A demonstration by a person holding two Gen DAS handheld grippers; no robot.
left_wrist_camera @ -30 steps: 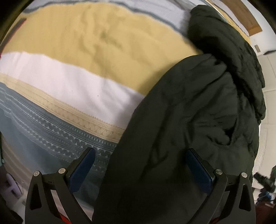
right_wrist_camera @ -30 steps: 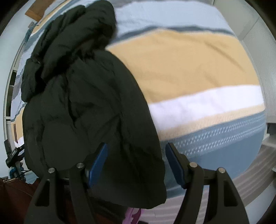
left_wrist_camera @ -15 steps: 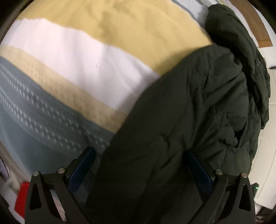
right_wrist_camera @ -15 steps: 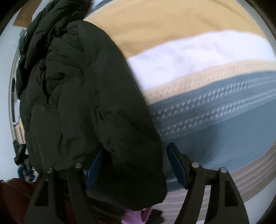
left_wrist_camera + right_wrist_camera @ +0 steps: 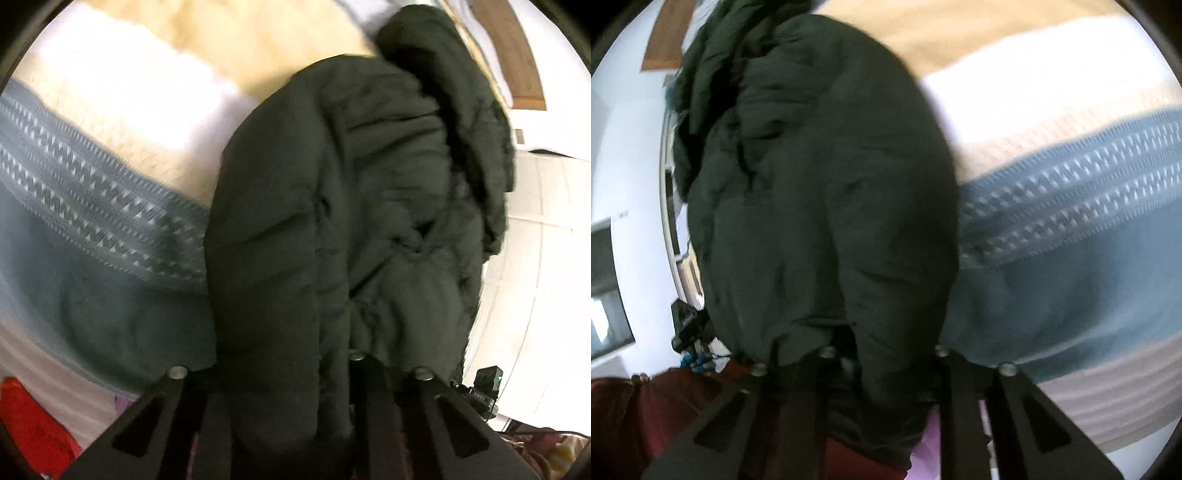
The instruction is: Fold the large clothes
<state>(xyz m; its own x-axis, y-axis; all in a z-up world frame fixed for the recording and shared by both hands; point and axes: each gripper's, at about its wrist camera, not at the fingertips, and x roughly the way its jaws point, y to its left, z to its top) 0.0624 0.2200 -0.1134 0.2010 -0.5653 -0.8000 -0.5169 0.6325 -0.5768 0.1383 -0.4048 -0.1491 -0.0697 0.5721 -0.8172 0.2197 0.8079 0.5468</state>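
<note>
Both tools were wide open a second ago. Now the left tool [image 5: 280, 373] and right tool [image 5: 882, 369] have clamped onto the near hem of the dark jacket [image 5: 351, 206], which bunches up between them.

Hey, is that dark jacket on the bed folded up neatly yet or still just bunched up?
Bunched, not neatly folded. The dark jacket lies in rumpled, puffy heaps on the striped bedspread, its near edge hanging past the bed's edge.

Dark jacket [image 5: 332, 206] on striped bedspread [image 5: 92, 206]

Dark jacket [image 5: 332, 221] bulk blocking straight ahead, open striped bedspread [image 5: 92, 206] beside it, floor clutter seemingly below bed edge
</note>
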